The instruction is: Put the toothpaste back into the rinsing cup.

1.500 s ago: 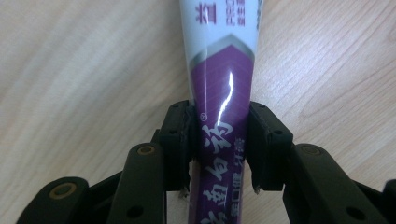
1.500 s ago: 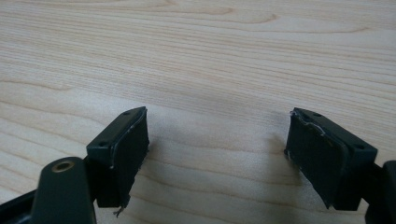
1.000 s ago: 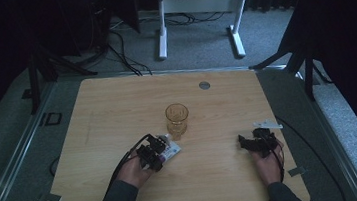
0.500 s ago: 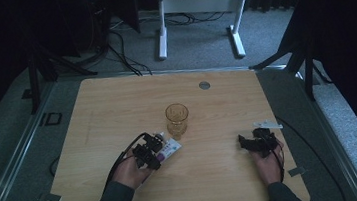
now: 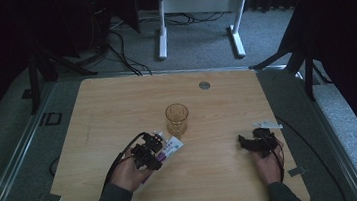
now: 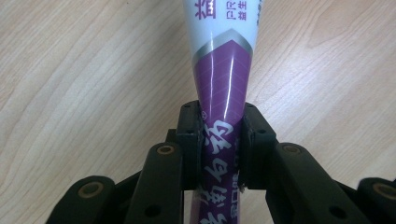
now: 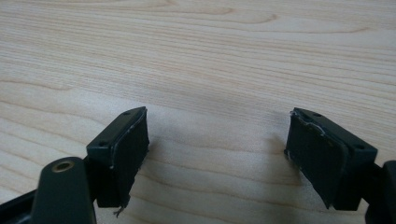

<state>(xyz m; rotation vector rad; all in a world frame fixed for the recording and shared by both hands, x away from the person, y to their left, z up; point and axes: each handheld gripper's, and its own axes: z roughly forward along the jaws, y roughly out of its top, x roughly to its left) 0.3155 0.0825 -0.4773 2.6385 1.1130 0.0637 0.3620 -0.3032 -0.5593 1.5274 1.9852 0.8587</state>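
At the left of the table (image 5: 92,109) the person's left hand (image 5: 129,172) held the left gripper (image 5: 148,153), and its jaws were clamped on a tube (image 6: 223,79), purple at the gripped end and white farther out, with print I could not read in full. In the left gripper view the pads pinched the flat, narrow part of the tube from both sides, and the wider body ran away from the jaws over the wood; from above its white end pointed toward the glass (image 5: 177,119), which stood upright just beyond it near the middle of the table. I could not tell whether the tube was lifted clear or resting on the surface. Over at the right, the right gripper (image 5: 252,141) lay low by the table in the other hand (image 5: 269,159), its jaws spread wide with nothing between them but bare wood. My worry was the tube: the hold looked to be on the thin end only, so the heavier body could droop or swivel between the pads on any quick swing, and with the glass so near, a swinging end might knock it over. A harder squeeze, I judged, might also buckle the soft tube.
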